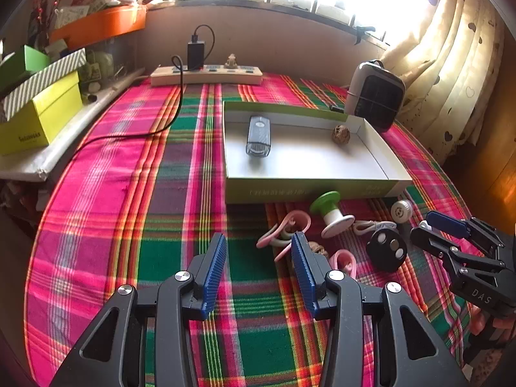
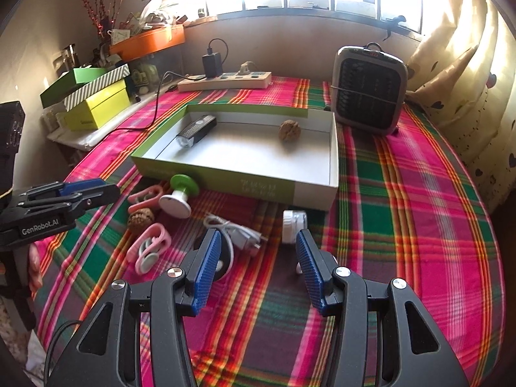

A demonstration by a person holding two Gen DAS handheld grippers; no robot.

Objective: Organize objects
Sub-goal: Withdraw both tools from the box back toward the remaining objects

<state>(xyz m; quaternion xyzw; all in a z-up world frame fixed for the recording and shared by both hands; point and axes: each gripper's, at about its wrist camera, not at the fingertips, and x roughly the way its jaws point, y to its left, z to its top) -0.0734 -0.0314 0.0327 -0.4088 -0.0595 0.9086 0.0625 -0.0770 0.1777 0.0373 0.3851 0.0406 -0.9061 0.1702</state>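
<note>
A shallow green-and-white box [image 1: 309,187] [image 2: 225,180] lies on the plaid cloth and holds a dark bike light [image 1: 258,135] [image 2: 196,130] and a walnut [image 1: 341,134] [image 2: 289,130]. In front of it lie pink clips [image 1: 283,229] [image 2: 148,248], a green-and-white spool [image 1: 332,213] [image 2: 179,193], a second walnut [image 1: 317,248] [image 2: 140,219], a white cable [image 2: 235,230], a black remote [image 1: 387,248] and a white cap [image 1: 401,211] [image 2: 293,222]. My left gripper [image 1: 259,242] is open and empty beside the clips. My right gripper [image 2: 258,238] is open and empty over the cable.
A power strip [image 1: 206,75] with a charger and trailing cord sits at the far edge. A small heater [image 1: 375,96] [image 2: 367,90] stands right of the box. Stacked green and yellow boxes [image 1: 38,109] lie at the left. A curtain [image 2: 467,96] hangs at the right.
</note>
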